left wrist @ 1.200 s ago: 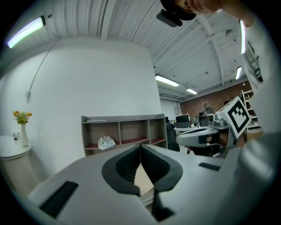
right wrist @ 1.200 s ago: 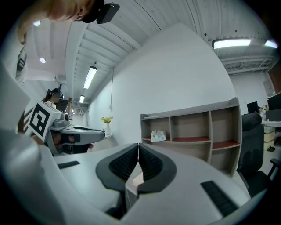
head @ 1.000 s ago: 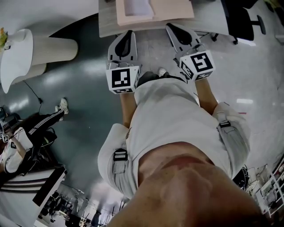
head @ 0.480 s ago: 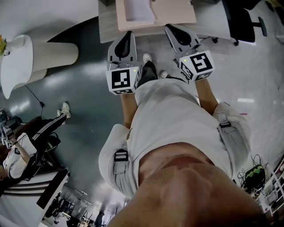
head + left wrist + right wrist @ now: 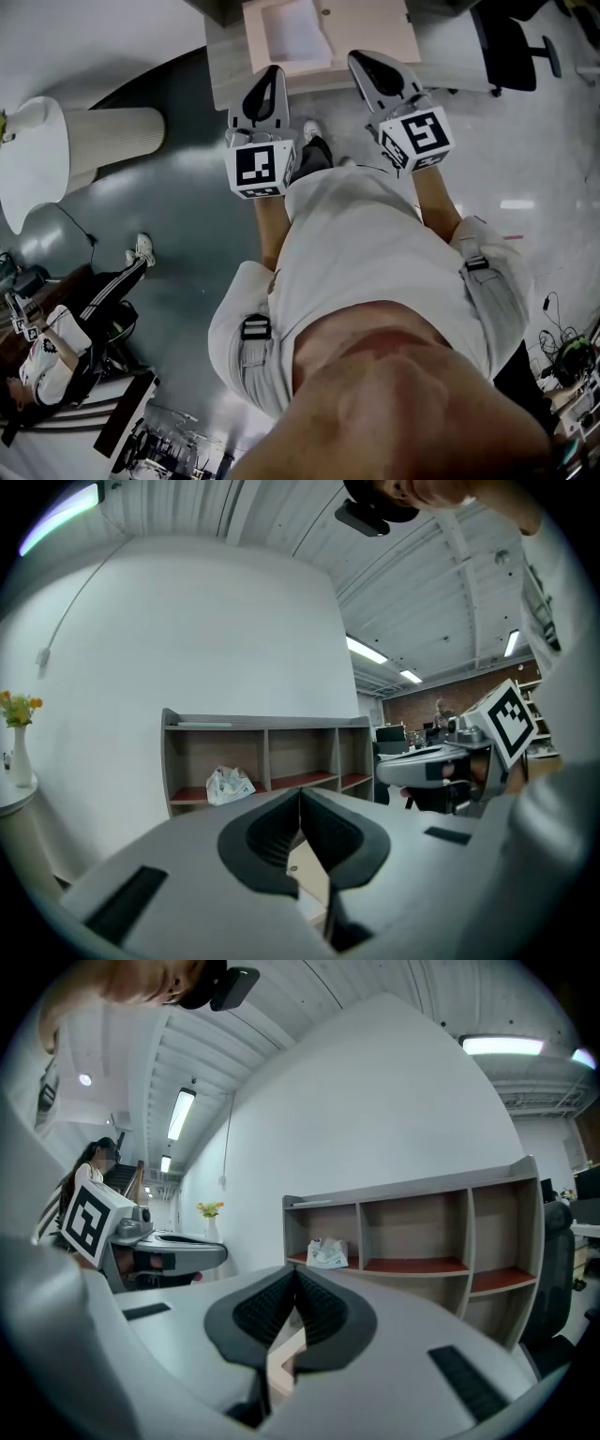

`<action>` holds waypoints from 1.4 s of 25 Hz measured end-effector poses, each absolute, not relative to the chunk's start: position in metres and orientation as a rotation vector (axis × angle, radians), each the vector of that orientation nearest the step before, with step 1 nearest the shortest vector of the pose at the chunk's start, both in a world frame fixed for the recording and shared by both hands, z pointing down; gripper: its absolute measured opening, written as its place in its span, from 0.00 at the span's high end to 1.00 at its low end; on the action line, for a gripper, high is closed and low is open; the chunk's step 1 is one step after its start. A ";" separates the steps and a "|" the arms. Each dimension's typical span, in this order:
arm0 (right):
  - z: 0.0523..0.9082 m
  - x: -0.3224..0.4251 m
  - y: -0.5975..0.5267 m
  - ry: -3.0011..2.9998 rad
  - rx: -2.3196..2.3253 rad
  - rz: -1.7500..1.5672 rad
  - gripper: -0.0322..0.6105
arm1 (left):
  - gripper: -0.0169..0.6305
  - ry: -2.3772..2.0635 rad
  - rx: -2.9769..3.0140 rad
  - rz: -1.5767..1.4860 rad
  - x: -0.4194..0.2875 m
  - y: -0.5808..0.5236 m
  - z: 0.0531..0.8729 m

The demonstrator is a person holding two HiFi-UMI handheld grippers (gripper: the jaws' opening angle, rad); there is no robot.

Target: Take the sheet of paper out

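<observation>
A flat beige box lies on a grey table at the top of the head view. A white sheet of paper rests in its left recess. My left gripper and right gripper are held side by side at waist height, short of the table's near edge, both pointing at the box. In the left gripper view the left gripper has its jaws together at the tip with nothing between them. The right gripper looks the same, and a corner of the box shows below its jaws.
An open wooden shelf unit stands against the white wall ahead, with a crumpled bag on it. A white round table on a ribbed pedestal is at the left. An office chair is at the right. A person sits at lower left.
The table and box have slid further into the head view as I walk forward, and my foot has stepped ahead. Both grippers keep their pose and stay shut.
</observation>
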State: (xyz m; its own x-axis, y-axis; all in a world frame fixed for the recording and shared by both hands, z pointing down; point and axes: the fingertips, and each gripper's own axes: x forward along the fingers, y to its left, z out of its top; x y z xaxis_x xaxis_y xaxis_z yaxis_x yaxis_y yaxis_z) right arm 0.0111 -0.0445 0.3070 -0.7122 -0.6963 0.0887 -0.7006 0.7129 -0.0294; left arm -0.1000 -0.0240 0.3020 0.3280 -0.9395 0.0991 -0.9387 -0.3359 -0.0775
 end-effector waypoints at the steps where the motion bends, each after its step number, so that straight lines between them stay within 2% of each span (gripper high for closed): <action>1: 0.306 0.009 -0.051 -2.835 1.172 0.093 0.92 | 0.94 1.796 -2.564 -0.195 -0.103 -0.031 0.302; 20: 0.329 -0.040 -0.142 -2.647 1.401 0.151 0.92 | 0.94 1.498 -2.755 -0.226 -0.149 -0.141 0.332; 35: 0.370 -0.039 -0.184 -2.531 1.437 0.226 0.92 | 0.94 1.393 -2.871 -0.263 -0.136 -0.189 0.374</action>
